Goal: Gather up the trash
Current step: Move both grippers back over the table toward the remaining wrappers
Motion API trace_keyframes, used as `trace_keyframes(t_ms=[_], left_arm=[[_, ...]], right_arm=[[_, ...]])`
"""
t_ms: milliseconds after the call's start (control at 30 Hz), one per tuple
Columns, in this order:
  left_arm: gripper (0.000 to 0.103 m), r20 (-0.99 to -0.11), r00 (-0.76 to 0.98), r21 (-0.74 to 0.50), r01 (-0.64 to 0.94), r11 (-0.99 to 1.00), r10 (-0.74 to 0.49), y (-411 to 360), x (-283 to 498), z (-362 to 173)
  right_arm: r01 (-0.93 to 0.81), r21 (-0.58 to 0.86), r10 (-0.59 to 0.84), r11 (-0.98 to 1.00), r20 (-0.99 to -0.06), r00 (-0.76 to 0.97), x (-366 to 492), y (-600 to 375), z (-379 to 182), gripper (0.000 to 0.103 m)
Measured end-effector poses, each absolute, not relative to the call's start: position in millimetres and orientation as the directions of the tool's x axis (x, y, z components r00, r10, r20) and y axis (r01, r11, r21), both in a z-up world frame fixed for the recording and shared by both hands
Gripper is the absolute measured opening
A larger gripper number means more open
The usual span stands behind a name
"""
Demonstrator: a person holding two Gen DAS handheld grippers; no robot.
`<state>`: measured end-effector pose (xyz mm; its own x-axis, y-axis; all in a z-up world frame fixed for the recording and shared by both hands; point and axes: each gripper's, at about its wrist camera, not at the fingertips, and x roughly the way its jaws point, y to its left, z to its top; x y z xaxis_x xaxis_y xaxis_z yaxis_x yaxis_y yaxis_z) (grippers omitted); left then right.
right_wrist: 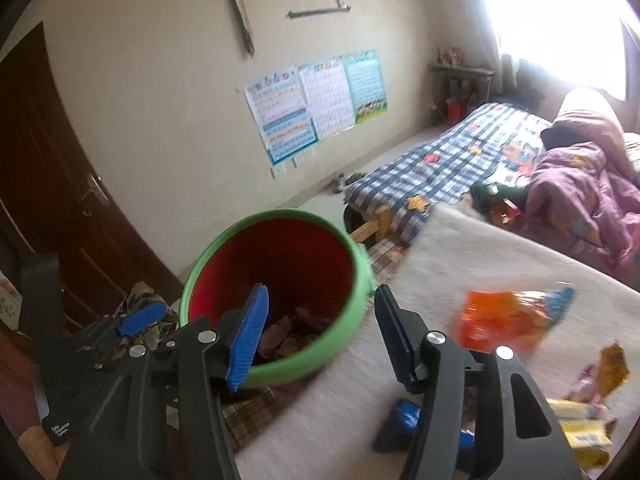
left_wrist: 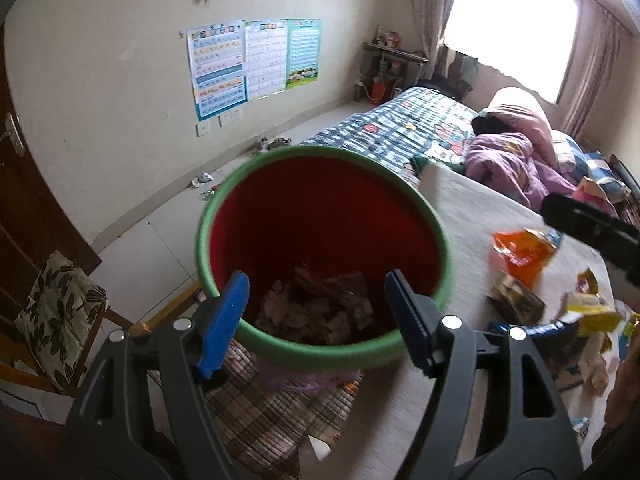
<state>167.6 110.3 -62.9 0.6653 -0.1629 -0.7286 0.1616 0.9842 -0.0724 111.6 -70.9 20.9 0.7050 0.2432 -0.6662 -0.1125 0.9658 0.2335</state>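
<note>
left claw point(left_wrist: 316, 312): spread, empty | over red bin point(left_wrist: 324, 344) | crumpled trash point(left_wrist: 316, 308) inside

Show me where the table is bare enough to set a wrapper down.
Bare cloth runs from the bin to the table's far edge, beyond the orange packet. Crowded: the near right corner, with the yellow wrappers and blue packet.

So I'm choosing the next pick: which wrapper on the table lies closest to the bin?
The orange wrapper: it lies nearest the green-rimmed bin; the yellow wrappers sit farther right.
</note>
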Motion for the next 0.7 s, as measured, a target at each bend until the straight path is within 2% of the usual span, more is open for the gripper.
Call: trace_keyframes(t_ms=[367, 700], left_arm=[[0.068, -0.741, 0.633, -0.078, 0.249, 0.965, -0.223, 51, 99, -65], [0.073, -0.759, 0.593, -0.084, 0.318, 0.944, -0.267, -1, 46, -75]], right_arm=[[-0.040, 0.228, 0.188, 0.973, -0.678, 0.711, 22, -127, 17, 0.055], [0.143, 0.243, 0.085, 0.959, -0.733, 0.675, -67, -210, -16, 0.055]])
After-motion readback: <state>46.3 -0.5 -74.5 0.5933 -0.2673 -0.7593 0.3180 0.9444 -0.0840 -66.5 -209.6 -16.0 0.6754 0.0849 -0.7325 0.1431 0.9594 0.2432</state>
